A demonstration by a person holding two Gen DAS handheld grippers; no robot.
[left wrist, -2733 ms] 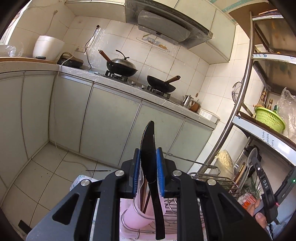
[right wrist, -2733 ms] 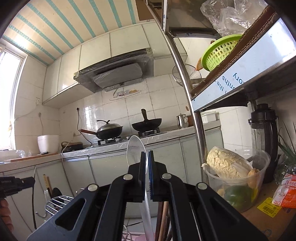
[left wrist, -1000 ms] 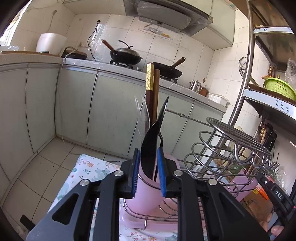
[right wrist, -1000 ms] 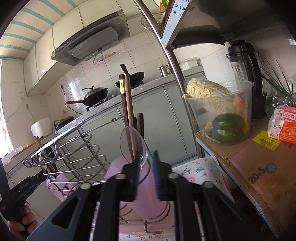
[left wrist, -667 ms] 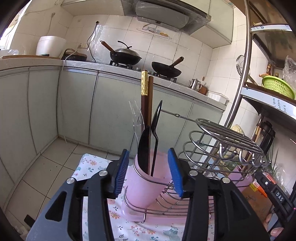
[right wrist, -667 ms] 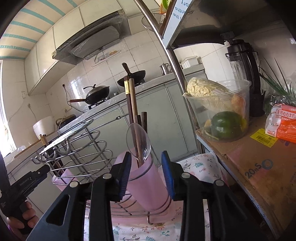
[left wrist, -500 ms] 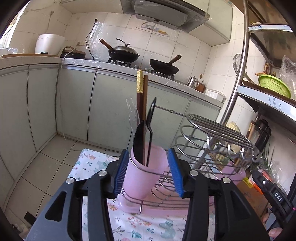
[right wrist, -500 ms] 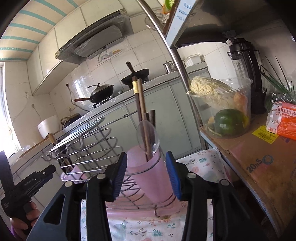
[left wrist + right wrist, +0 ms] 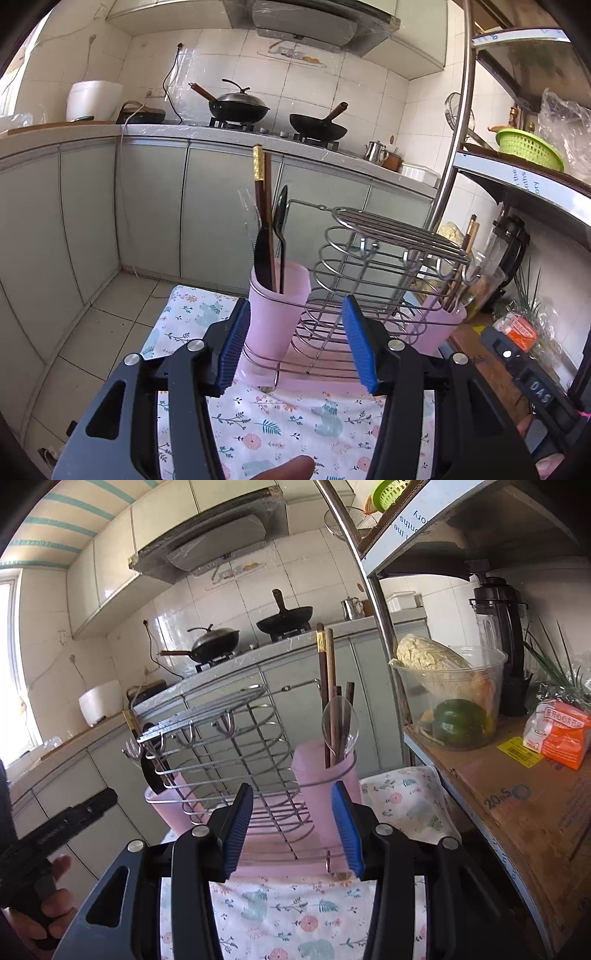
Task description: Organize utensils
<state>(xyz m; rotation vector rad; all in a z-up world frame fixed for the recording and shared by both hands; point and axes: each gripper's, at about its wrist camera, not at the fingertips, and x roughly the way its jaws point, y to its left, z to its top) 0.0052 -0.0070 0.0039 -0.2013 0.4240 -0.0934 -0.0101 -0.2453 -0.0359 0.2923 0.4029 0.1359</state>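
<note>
progress: late | left gripper (image 9: 299,341) – fingers spread, just been opening, empty; black knife (image 9: 263,254) stands in left pink cup (image 9: 277,306) | right gripper (image 9: 291,829) – fingers apart, nothing between; clear spoon (image 9: 340,725) in right pink cup (image 9: 325,786) | left: no loose utensils visible on the floral cloth (image 9: 295,421)

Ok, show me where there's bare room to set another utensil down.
Free: the floral cloth in front of the wire rack, and its strip left of the left pink cup. Crowded: both cups, and the cardboard shelf with bowl and blender.
</note>
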